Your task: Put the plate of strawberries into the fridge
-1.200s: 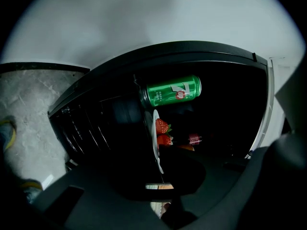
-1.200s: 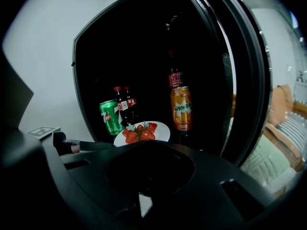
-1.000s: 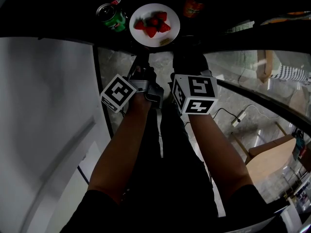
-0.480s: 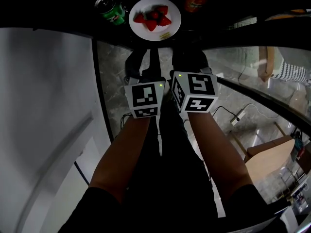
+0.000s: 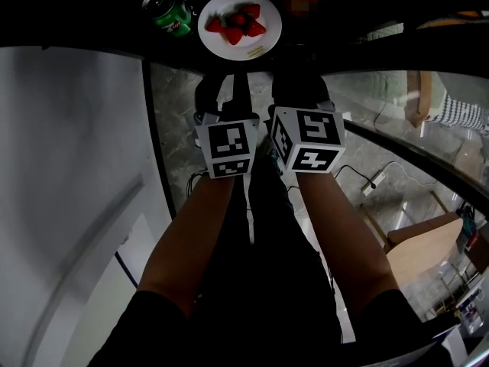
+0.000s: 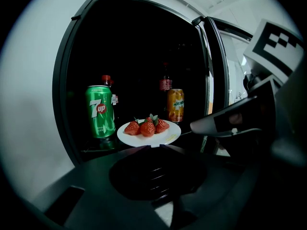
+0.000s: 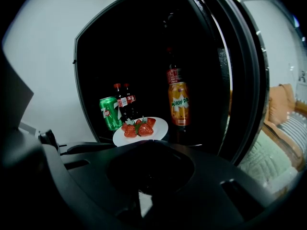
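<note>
A white plate (image 5: pixel 221 43) with several red strawberries (image 5: pixel 238 23) sits on a dark shelf inside the open fridge. It also shows as the plate (image 6: pixel 132 137) in the left gripper view and the plate (image 7: pixel 158 126) in the right gripper view. Both grippers are held side by side in front of the fridge, short of the plate and not touching it. My left gripper (image 6: pixel 151 146) is shut with nothing in it. My right gripper (image 7: pixel 144 141) is likewise shut and empty. In the head view their marker cubes hide the jaws.
A green 7up can (image 6: pixel 100 111) stands just left of the plate, an orange Mirinda can (image 6: pixel 175 105) behind it to the right, and dark cola bottles (image 7: pixel 125 102) at the back. The fridge door (image 7: pixel 240 80) hangs open on the right. The fridge's white side (image 5: pixel 69 167) is at the left.
The left gripper has rolled from tilted to level and now sits beside the right one. The plate stays on the shelf and sits a little higher in the head view.
</note>
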Demonstrator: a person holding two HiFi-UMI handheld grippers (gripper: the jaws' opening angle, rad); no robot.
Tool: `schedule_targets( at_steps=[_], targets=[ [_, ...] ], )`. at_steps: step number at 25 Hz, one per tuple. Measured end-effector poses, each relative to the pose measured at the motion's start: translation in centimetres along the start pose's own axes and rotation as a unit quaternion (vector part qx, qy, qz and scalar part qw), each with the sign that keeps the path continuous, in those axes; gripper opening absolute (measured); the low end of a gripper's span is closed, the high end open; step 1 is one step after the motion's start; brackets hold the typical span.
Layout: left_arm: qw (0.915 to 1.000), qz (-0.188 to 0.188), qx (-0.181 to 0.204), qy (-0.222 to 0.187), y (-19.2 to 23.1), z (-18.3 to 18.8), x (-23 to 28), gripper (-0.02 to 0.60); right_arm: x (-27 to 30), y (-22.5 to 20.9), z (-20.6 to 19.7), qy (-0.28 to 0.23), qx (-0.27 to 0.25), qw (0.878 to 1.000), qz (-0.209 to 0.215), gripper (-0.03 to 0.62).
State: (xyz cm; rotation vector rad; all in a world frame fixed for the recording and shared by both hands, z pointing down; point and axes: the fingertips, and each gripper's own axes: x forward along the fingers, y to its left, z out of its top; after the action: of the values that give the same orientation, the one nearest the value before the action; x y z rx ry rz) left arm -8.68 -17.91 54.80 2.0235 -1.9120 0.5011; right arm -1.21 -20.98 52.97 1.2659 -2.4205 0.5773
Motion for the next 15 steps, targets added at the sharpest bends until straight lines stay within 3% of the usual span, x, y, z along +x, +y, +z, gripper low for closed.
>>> schedule_targets(
  at_steps=[15],
  targets=[
    [0.9998, 0.016, -0.013, 0.004, 2.4, 1.8, 2.9, 0.046, 1.2, -1.4, 0.9, 0.001, 0.012, 1.000, -0.003, 0.005]
  ],
)
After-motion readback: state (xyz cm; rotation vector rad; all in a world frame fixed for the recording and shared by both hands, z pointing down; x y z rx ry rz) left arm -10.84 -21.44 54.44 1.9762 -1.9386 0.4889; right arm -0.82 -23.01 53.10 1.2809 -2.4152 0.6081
